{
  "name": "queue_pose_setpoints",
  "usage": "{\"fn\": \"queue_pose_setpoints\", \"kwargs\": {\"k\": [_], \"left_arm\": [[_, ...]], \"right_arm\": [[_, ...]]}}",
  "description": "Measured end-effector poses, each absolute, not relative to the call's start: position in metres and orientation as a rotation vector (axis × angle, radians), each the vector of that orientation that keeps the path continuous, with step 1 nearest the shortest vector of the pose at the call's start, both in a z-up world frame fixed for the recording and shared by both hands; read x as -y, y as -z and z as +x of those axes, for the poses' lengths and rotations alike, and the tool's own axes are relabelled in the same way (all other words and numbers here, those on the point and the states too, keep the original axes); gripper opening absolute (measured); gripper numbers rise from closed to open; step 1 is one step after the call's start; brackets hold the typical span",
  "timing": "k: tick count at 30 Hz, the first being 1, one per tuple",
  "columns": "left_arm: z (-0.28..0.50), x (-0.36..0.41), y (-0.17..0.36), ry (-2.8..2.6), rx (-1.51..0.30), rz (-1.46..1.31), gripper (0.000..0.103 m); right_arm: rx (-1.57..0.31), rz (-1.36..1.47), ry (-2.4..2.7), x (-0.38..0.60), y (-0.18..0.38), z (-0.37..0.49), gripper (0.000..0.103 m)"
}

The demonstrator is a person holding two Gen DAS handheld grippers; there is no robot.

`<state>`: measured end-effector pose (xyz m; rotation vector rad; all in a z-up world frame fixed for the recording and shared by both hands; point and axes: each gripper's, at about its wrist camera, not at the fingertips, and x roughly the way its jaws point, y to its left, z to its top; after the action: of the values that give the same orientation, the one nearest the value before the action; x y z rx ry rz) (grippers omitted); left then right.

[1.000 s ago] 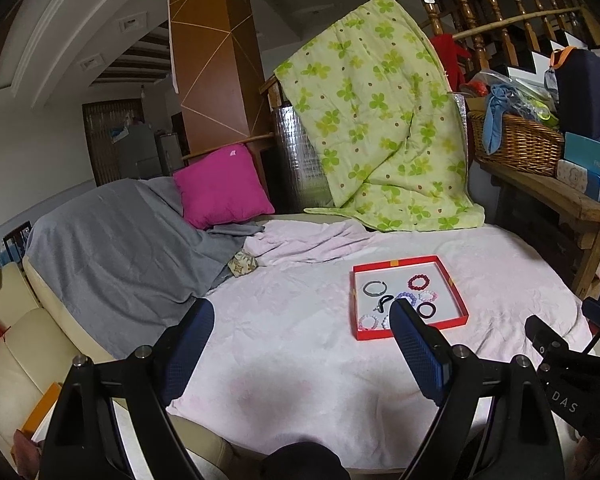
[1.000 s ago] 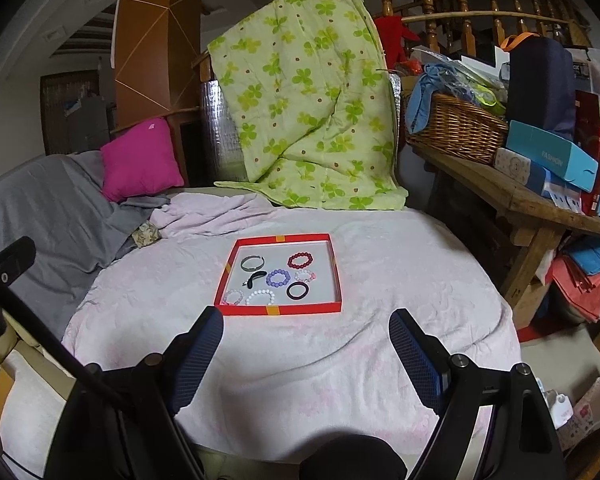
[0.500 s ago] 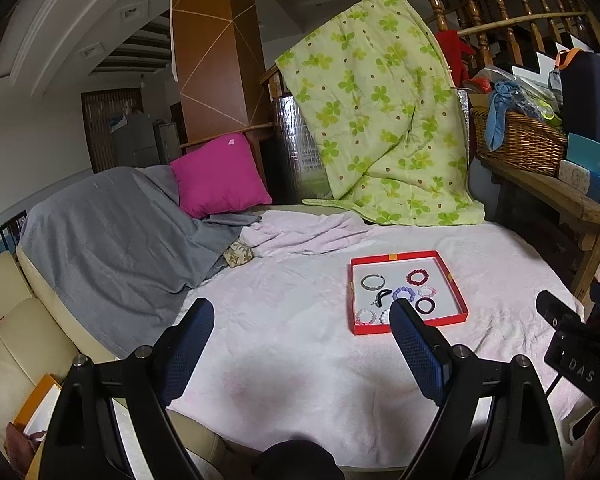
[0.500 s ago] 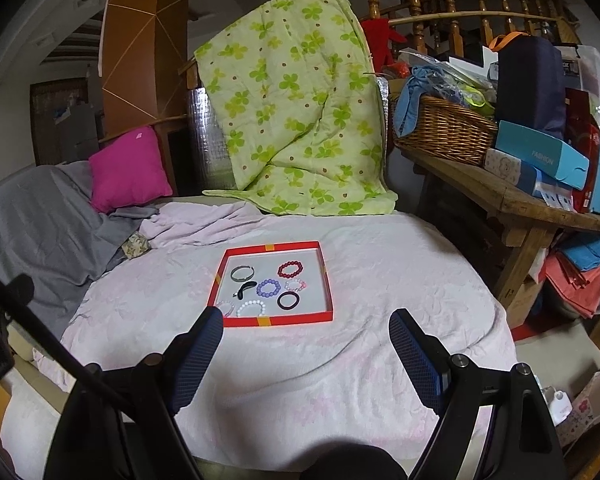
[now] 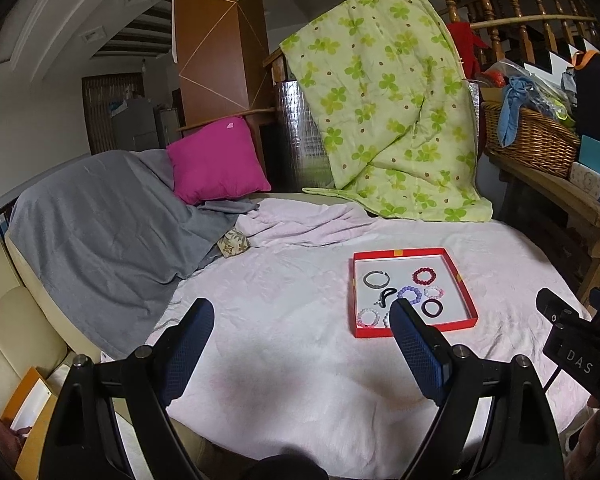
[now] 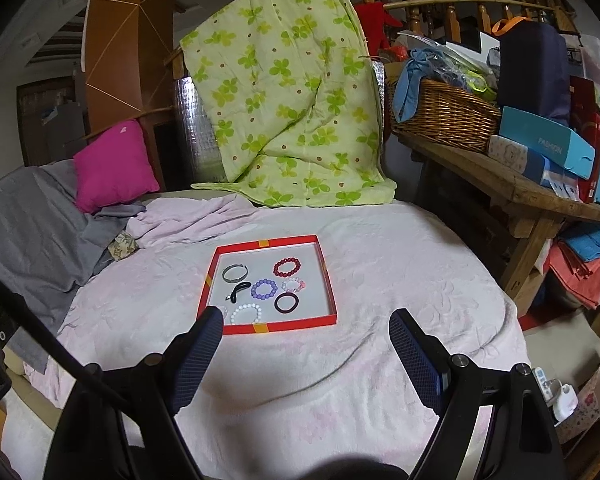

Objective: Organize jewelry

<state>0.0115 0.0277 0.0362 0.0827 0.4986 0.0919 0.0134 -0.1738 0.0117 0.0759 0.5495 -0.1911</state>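
Note:
A red-rimmed shallow tray (image 6: 329,285) (image 5: 466,292) lies on the pale pink cover. In it are several bracelets: a red bead one (image 6: 287,267), a purple bead one (image 6: 264,289), a white bead one (image 6: 247,313), a pink-white one (image 6: 293,285), a dark band (image 6: 287,303), a silver bangle (image 6: 234,273) and a black clip (image 6: 240,289). My right gripper (image 6: 306,340) is open and empty, just short of the tray's near rim. My left gripper (image 5: 302,332) is open and empty, to the left of the tray.
A green flowered quilt (image 6: 288,92) hangs behind the table. A wooden bench (image 6: 512,184) with a wicker basket (image 6: 444,116) and boxes stands at the right. A grey throw (image 5: 100,224) and magenta cushion (image 5: 216,160) cover a sofa at the left.
Both grippers have moved forward toward the tray, which now looks nearer. Both stay open and empty.

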Motion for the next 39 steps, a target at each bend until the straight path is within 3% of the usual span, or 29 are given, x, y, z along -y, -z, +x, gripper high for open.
{"fn": "queue_pose_setpoints", "kwargs": {"k": [39], "left_arm": [[0.025, -0.026, -0.026, -0.092, -0.509, 0.079, 0.09]], "right_arm": [[-0.558, 0.085, 0.176, 0.172, -0.006, 0.027, 0.088]]}}
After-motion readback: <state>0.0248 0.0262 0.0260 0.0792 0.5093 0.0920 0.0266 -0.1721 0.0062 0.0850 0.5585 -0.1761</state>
